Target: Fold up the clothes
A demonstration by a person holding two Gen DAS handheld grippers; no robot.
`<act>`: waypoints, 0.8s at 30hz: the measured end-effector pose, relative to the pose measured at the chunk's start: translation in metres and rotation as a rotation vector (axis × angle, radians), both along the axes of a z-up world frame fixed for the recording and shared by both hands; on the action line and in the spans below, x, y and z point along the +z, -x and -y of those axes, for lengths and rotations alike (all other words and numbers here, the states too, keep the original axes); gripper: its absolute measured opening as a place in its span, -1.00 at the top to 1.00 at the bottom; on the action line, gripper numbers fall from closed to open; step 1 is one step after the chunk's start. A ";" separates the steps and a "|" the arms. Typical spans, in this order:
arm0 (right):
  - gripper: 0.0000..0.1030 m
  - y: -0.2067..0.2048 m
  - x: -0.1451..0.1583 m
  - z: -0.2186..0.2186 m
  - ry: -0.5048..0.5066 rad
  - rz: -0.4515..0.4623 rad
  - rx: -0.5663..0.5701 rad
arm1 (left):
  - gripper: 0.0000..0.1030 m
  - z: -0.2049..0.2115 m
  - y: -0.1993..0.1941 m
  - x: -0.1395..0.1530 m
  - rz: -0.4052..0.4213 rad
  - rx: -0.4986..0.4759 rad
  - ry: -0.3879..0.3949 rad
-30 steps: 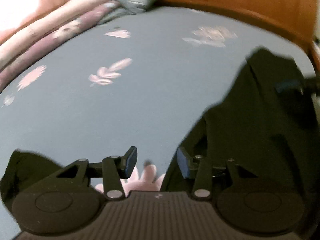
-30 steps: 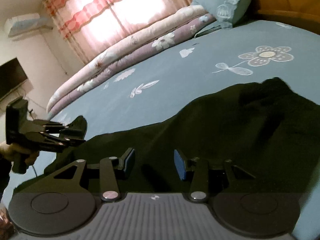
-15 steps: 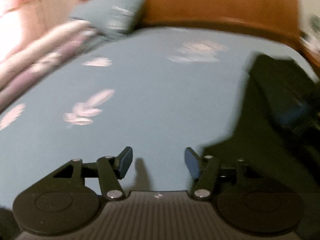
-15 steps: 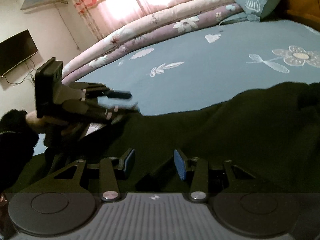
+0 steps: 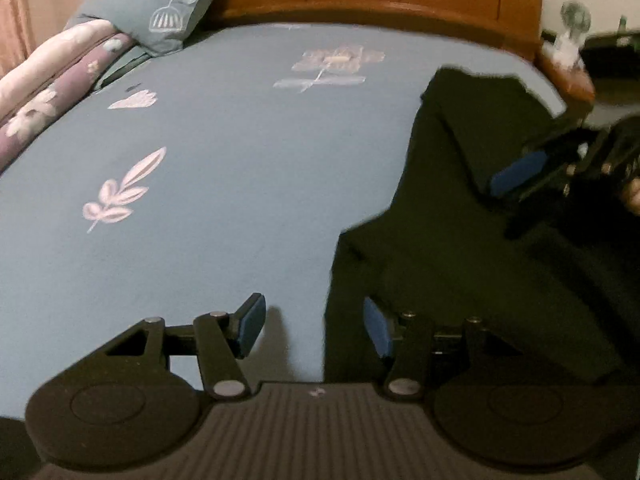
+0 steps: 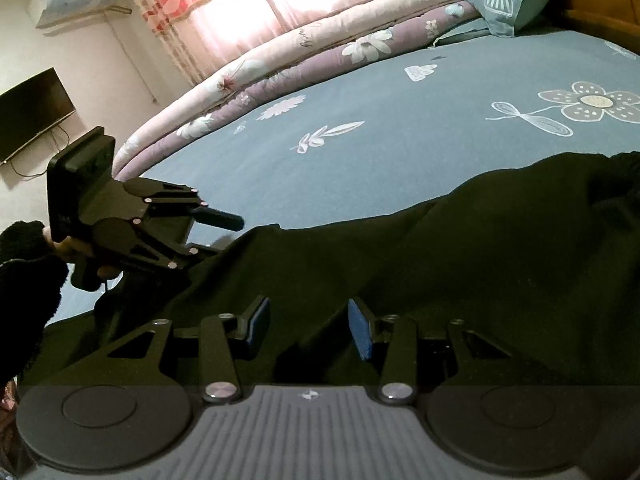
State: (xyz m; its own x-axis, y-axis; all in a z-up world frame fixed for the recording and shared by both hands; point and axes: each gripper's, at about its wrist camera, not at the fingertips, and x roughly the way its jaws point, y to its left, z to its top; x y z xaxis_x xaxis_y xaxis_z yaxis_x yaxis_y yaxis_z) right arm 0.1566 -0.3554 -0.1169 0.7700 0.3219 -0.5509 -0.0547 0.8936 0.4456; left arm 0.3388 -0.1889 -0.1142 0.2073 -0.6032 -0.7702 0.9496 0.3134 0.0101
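Left wrist view: the left tool [image 5: 314, 330] gapes wide and empty, straddling the edge of the dark garment [image 5: 460, 248] at 3 o'clock on the bed [image 5: 240, 168]; closing here could pinch sheet.

Right wrist view: the right tool [image 6: 306, 330] is wide over dark cloth and may grab several layers.

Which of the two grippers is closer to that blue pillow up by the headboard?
Left. The left gripper points up the bed toward the pillow; the right gripper hovers over the dark garment, farther away.
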 end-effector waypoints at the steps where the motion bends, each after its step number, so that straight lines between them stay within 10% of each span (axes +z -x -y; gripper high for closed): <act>1: 0.05 0.000 0.000 0.000 -0.002 -0.001 0.000 | -0.06 0.003 -0.005 0.000 -0.015 0.016 0.016; 8: 0.05 0.000 0.003 -0.001 0.000 0.005 0.001 | 0.01 0.012 -0.033 0.005 0.046 0.280 0.092; 13: 0.04 0.003 0.004 0.001 -0.014 0.011 0.000 | 0.03 -0.034 -0.017 0.032 -0.133 0.236 0.239; 24: 0.04 0.003 0.005 -0.002 -0.003 0.003 0.002 | -0.01 -0.064 0.009 -0.014 -0.519 0.159 0.239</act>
State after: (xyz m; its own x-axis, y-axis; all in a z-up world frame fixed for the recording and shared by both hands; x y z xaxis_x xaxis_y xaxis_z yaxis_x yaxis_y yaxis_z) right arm 0.1531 -0.3536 -0.1123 0.7708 0.3249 -0.5480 -0.0575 0.8922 0.4480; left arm 0.3298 -0.1250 -0.1282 -0.0580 -0.7651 -0.6413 0.7524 0.3887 -0.5318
